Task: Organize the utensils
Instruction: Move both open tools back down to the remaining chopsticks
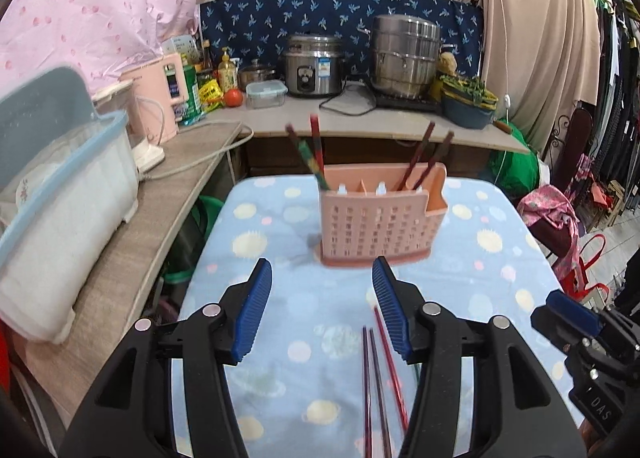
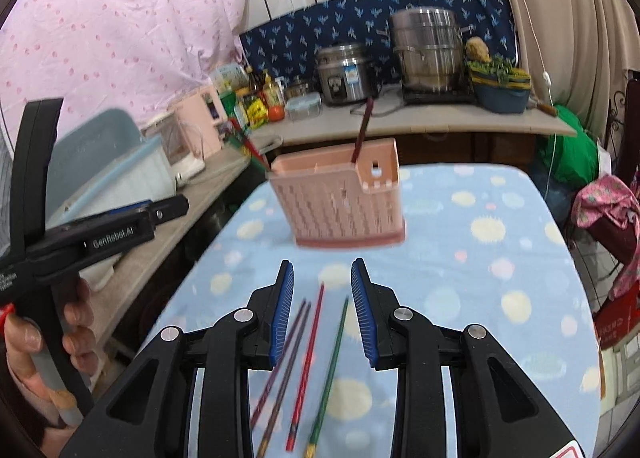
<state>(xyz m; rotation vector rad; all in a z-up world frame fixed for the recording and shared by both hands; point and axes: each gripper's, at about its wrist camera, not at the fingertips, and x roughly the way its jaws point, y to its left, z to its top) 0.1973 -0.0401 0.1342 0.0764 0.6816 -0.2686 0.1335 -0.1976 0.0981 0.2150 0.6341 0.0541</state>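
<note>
A pink perforated utensil holder (image 1: 378, 220) stands on the blue dotted tablecloth (image 1: 280, 226), with several chopsticks (image 1: 316, 154) upright in it. It also shows in the right wrist view (image 2: 340, 198). Loose chopsticks lie on the cloth: two purple (image 2: 286, 362), one red (image 2: 306, 362), one green (image 2: 330, 370). My right gripper (image 2: 322, 310) is open and empty, above their far ends. My left gripper (image 1: 320, 306) is open and empty, short of the holder, with purple and red chopsticks (image 1: 374, 386) lying below it.
A wooden counter (image 1: 132, 242) runs along the left with a blue-lidded plastic bin (image 1: 60, 194) and a pink kettle (image 1: 160, 98). The back counter holds a rice cooker (image 1: 314, 66), a steel pot (image 1: 406, 54) and bottles. Clothes and bags stand to the right.
</note>
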